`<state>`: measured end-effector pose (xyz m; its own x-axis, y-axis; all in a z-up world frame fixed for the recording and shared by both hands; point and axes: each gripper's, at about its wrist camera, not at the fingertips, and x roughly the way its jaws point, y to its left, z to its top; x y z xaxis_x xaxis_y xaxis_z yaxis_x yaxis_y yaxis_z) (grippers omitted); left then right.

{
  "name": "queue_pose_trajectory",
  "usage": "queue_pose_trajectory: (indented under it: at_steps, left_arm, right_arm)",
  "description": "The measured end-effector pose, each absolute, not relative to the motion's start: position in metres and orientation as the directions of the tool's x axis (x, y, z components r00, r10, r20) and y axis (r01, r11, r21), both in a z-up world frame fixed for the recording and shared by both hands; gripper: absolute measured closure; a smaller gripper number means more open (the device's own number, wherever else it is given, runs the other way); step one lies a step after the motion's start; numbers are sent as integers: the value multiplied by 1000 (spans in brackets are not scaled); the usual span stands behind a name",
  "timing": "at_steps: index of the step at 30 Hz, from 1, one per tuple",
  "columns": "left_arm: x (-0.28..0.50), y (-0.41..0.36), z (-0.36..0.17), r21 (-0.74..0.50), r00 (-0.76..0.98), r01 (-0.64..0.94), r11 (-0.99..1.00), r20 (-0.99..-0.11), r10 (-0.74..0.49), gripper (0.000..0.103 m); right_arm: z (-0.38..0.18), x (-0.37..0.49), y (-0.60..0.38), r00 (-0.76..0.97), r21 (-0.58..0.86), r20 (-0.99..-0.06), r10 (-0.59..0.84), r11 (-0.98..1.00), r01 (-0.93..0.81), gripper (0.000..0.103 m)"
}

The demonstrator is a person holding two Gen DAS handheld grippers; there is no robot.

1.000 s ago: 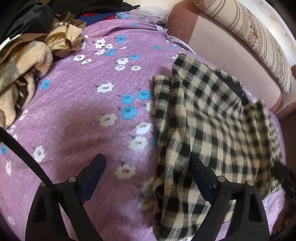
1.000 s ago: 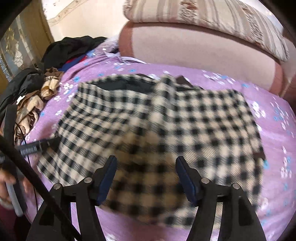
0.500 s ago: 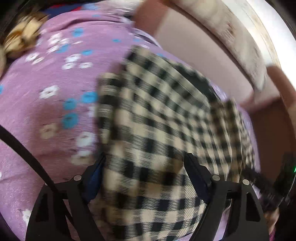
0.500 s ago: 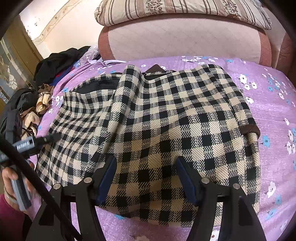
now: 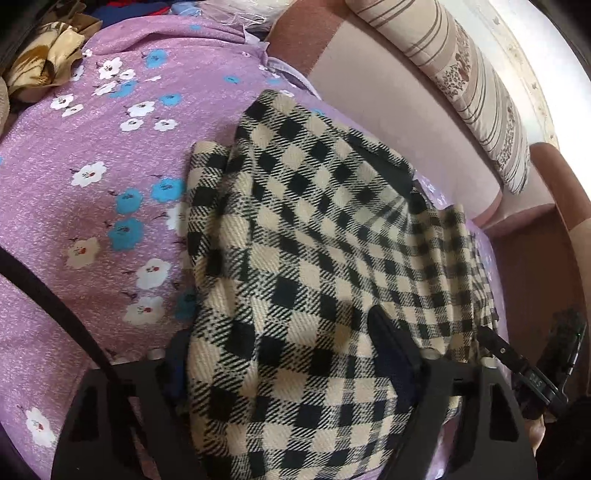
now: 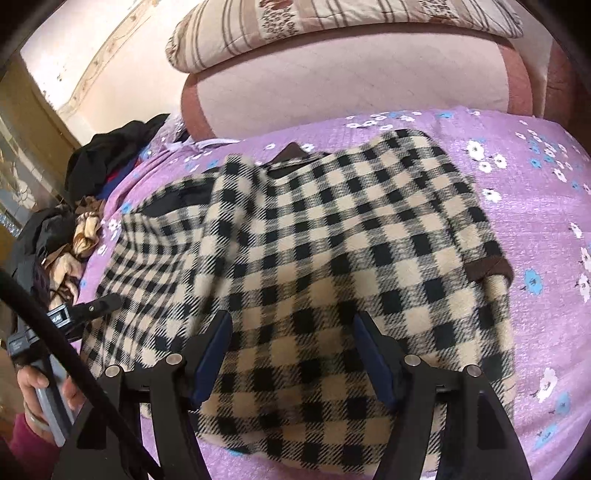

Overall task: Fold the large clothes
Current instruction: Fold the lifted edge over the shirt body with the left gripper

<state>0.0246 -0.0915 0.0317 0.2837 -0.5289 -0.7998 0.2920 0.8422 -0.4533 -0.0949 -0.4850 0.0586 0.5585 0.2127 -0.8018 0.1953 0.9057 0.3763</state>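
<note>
A black-and-cream checked garment [image 6: 332,258] lies folded on the purple flowered bedsheet [image 6: 535,206]. It also shows in the left wrist view [image 5: 295,258]. My left gripper [image 5: 288,354] is open, its jaws wide apart over the garment's near left edge; cloth covers most of the left finger. My right gripper [image 6: 295,332] is open, its blue-padded fingers [image 6: 214,350] astride the garment's near edge. The left gripper also appears at the left edge of the right wrist view [image 6: 92,306], touching the garment's left side.
A padded pink headboard [image 6: 351,85] with a striped pillow [image 6: 332,26] runs along the far side. A pile of dark and tan clothes [image 6: 81,221] lies at the bed's far left, also in the left wrist view [image 5: 44,70].
Both grippers moved in closer to the checked garment. The left one shifted right from the bare sheet onto the garment's edge. Both stayed open.
</note>
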Motion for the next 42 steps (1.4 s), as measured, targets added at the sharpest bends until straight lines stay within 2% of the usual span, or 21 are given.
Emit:
queue_pose_trajectory:
  at_steps: [1,3,4,6,12,15,17,19,23,26,27,29,30,31,33,36,39,42]
  left_arm:
    - [24,-91,32,-443,287,288,849,-806,-518,54]
    - [23,-91,33,-446,282,294,845,-805,-522,69]
    - [22,-91,35,-450,282,301,841,-800,-529,76]
    - [18,-95,49,-444,295,327,834,-791,-536,82]
    - [-7,-117,120,-493,283,429,757,-723,-630,87]
    - [-25,-162,153,-488,251,521,701,-697,-672,88]
    - [-37,-200,163,-485,211,582,653,-685,-697,92]
    - [-50,-242,163,-456,180,647,611,-687,-704,103]
    - [-49,-315,119,-420,138,641,642,-760,-635,103]
    - [-42,-320,86,-461,86,578,673,-786,-612,103]
    - [-44,-315,85,-477,73,579,662,-778,-624,102]
    - [-49,-300,93,-458,85,610,647,-774,-628,97]
    - [-52,-289,99,-445,98,625,641,-770,-630,85]
    - [-53,-281,104,-441,102,633,636,-767,-633,69]
    - [-57,-260,113,-431,113,640,636,-766,-633,50]
    - [-62,-234,114,-402,158,620,674,-777,-610,47]
    - [-62,-203,111,-491,113,595,636,-733,-671,45]
    - [-60,-185,109,-531,121,551,644,-713,-691,37]
  right_arm:
    - [59,-95,-488,561,375,-802,206,904,204,31]
    - [59,-95,-494,562,368,-805,190,903,221,33]
    - [59,-95,-496,560,362,-808,183,904,227,36]
    - [58,-95,-502,557,346,-815,163,907,239,42]
    - [59,-101,-527,559,405,-809,181,862,306,43]
    - [68,-109,-544,581,437,-795,174,829,349,43]
    - [76,-114,-556,604,449,-781,161,816,363,43]
    - [81,-119,-564,615,450,-776,142,808,380,43]
    - [85,-125,-582,624,443,-774,106,796,413,43]
    - [85,-128,-594,626,447,-774,97,783,432,43]
    - [86,-129,-595,638,479,-760,124,770,421,43]
    - [89,-128,-595,659,534,-731,180,751,387,35]
    - [90,-126,-591,671,567,-709,217,741,358,34]
    - [92,-125,-586,676,585,-696,242,738,338,33]
    - [93,-120,-573,675,619,-672,304,731,287,32]
    - [89,-112,-551,657,644,-654,375,731,224,27]
    - [84,-109,-541,661,660,-643,386,718,223,22]
    - [80,-110,-541,675,688,-623,397,687,231,18]
